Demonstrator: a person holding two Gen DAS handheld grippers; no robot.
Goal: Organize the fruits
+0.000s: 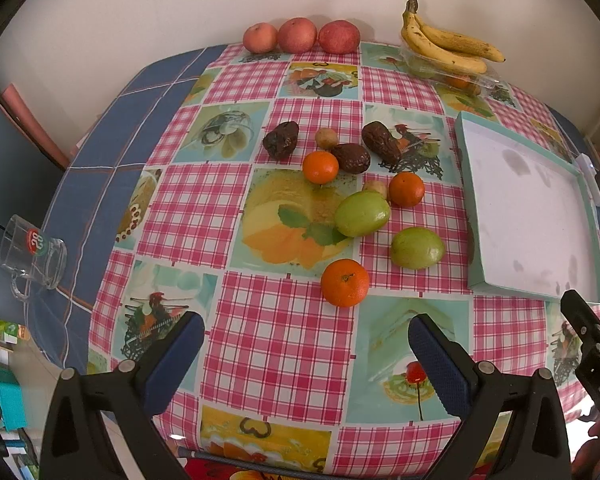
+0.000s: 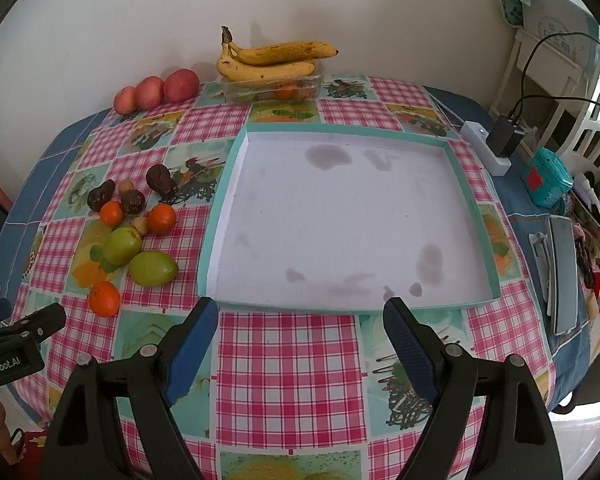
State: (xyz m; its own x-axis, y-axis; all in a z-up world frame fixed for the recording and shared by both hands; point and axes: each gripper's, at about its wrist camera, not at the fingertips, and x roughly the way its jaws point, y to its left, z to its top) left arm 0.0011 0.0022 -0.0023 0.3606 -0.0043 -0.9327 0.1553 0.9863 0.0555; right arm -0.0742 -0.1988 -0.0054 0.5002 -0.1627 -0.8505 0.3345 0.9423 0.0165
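A loose cluster of fruit lies on the checked tablecloth: three small oranges, the nearest one [image 1: 345,282] [image 2: 104,298], two green fruits [image 1: 362,214] [image 1: 417,248] [image 2: 153,268], three dark wrinkled fruits [image 1: 281,139] [image 2: 159,179] and small tan ones [image 1: 326,137]. A shallow teal-rimmed white tray [image 1: 470,236] [image 2: 220,208] holds nothing. My left gripper [image 1: 306,338] hovers open above the cloth, short of the nearest orange. My right gripper [image 2: 300,316] hangs open just before the tray's near rim. Nothing is between either pair of fingers.
Three red apples [image 1: 299,35] [image 2: 150,92] line the wall. Bananas [image 1: 448,46] [image 2: 272,60] rest on a clear plastic box [image 2: 270,84]. A glass mug [image 1: 34,256] sits at the left edge. A charger [image 2: 504,136], teal box [image 2: 546,178] and clutter crowd the right.
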